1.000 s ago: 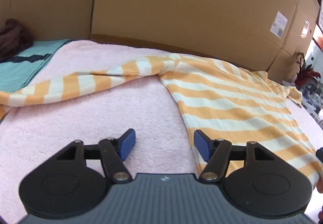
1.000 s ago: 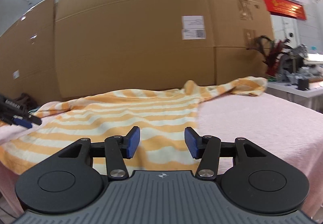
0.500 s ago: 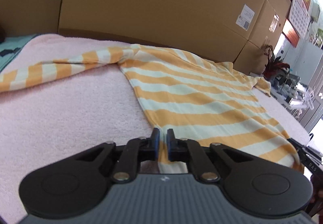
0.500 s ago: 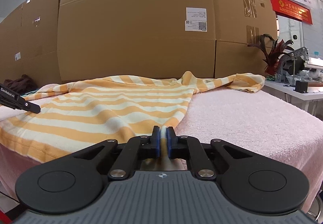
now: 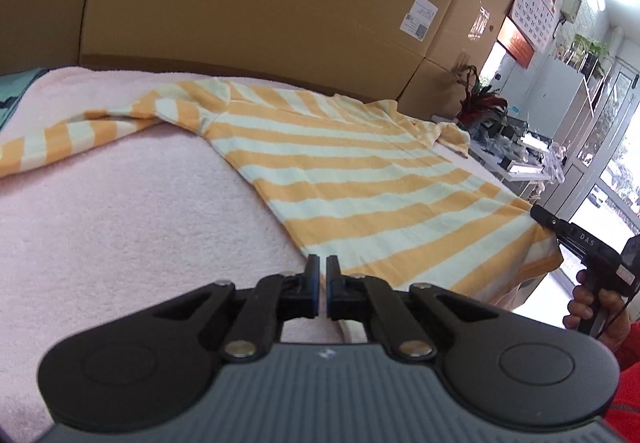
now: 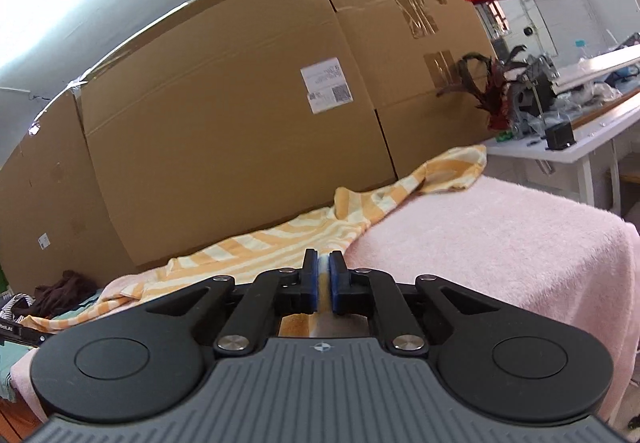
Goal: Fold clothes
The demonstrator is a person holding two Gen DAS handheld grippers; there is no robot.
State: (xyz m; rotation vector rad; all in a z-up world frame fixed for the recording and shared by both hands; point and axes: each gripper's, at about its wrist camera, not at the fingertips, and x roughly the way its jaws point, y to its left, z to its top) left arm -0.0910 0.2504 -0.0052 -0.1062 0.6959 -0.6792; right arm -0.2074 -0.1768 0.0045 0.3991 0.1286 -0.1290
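An orange-and-white striped long-sleeved shirt (image 5: 360,171) lies spread on a pink towel-covered table (image 5: 120,223). My left gripper (image 5: 319,267) is shut on the near left corner of the shirt's hem; the cloth runs in under its fingers. In the same view, at the right edge, my right gripper (image 5: 538,212) pinches the other hem corner, with a hand (image 5: 588,307) on its handle. In the right wrist view the right gripper (image 6: 324,263) is shut on the shirt (image 6: 280,243), pale cloth showing between its blue pads. The far sleeve (image 6: 452,167) trails toward the table's far corner.
Tall cardboard boxes (image 5: 260,3) wall off the table's far side. A teal cloth (image 5: 12,99) and a dark clothes pile (image 6: 64,291) lie at the left end. A white side table (image 6: 560,151) with a plant and clutter stands past the right end.
Both grippers went from open to shut on the shirt's hem corners. Both hands have since moved and tilted, and the right one has rolled, so the hem sits a little higher.
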